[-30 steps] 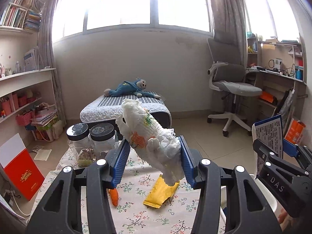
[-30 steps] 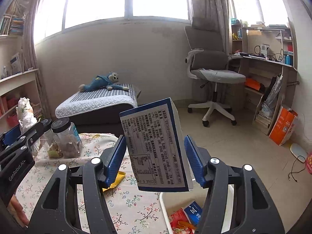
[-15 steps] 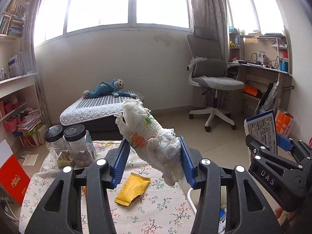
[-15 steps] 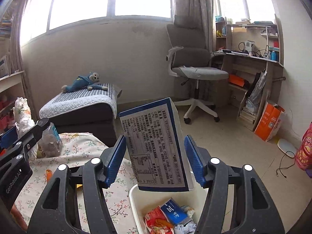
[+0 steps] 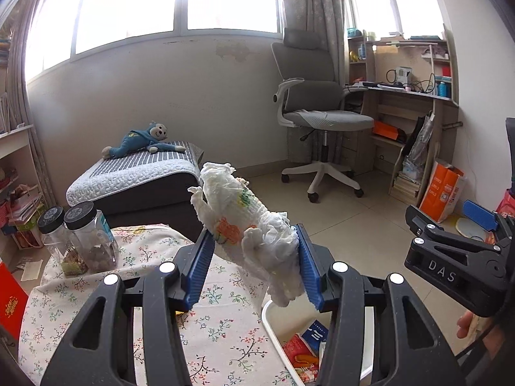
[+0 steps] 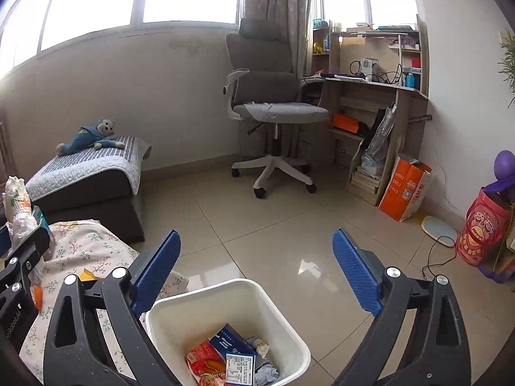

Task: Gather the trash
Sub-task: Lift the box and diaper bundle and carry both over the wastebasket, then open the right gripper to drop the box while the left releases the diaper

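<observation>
My left gripper (image 5: 256, 267) is shut on a crumpled white paper wad with orange and green print (image 5: 248, 228), held above the table's right edge beside the white trash bin (image 5: 272, 321). My right gripper (image 6: 254, 273) is open and empty, held right above the bin (image 6: 283, 318). The blue-and-white box (image 6: 236, 352) lies in the bin among red wrappers and crumpled paper. The wad also shows at the left edge of the right wrist view (image 6: 17, 206). A yellow wrapper (image 6: 87, 275) and an orange piece (image 6: 38, 294) lie on the flowered tablecloth (image 5: 222, 321).
Two black-lidded jars (image 5: 80, 238) stand at the table's far left. A low bed with a blue stuffed monkey (image 5: 141, 138) is behind the table. A grey office chair (image 6: 273, 109), a desk (image 6: 370, 103) and an orange bag (image 6: 404, 189) stand on the tiled floor to the right.
My right gripper has opened and the blue-and-white box has dropped into the bin. Both grippers have swung right, the left one carrying the wad to the bin's edge.
</observation>
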`<act>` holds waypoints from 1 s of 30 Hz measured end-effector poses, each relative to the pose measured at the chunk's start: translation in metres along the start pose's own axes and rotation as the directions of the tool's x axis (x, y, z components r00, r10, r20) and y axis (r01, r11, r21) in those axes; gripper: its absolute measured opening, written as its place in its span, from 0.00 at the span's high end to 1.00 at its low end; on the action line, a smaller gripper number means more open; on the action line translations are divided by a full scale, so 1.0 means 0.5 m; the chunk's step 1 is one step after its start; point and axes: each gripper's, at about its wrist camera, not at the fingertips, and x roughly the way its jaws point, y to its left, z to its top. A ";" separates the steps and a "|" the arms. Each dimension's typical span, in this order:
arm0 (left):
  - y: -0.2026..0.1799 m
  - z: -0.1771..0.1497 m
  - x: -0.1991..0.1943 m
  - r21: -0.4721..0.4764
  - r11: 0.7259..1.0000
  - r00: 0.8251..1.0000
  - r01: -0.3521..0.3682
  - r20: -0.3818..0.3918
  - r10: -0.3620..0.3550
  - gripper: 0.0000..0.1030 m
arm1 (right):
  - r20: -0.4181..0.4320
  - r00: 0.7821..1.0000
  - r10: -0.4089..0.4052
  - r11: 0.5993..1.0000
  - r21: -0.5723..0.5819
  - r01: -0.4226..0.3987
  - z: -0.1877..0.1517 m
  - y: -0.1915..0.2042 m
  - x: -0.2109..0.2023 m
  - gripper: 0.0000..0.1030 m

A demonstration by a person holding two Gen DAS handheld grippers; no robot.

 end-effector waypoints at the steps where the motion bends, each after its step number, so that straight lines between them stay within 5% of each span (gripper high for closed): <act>1: -0.008 -0.001 0.003 0.003 1.000 1.000 0.010 -0.004 -0.010 0.50 | -0.002 1.000 -0.016 1.000 0.003 0.016 -0.002 -0.009 0.001 0.09; 12: -0.082 -0.006 0.059 -0.004 0.992 0.988 0.129 -0.086 -0.129 0.50 | -0.042 0.990 -0.134 0.989 0.060 0.136 -0.018 -0.094 0.010 0.07; 16: -0.093 -0.006 0.091 -0.030 0.981 0.971 0.193 -0.140 -0.196 0.50 | -0.060 0.986 -0.153 0.985 0.066 0.157 -0.026 -0.111 0.012 0.07; 19: -0.092 -0.012 0.115 -0.082 0.970 0.952 0.229 -0.189 -0.241 0.32 | -0.059 0.985 -0.160 0.984 0.065 0.164 -0.027 -0.114 0.008 0.07; 21: -0.084 -0.019 0.115 -0.106 0.973 0.955 0.207 -0.193 -0.225 0.21 | -0.052 0.986 -0.157 0.985 0.071 0.160 -0.026 -0.111 0.002 0.07; 30: -0.021 0.005 0.047 -0.076 0.997 0.995 -0.013 -0.096 0.005 0.11 | -0.023 0.997 -0.073 0.995 0.060 0.074 -0.014 -0.036 -0.021 0.07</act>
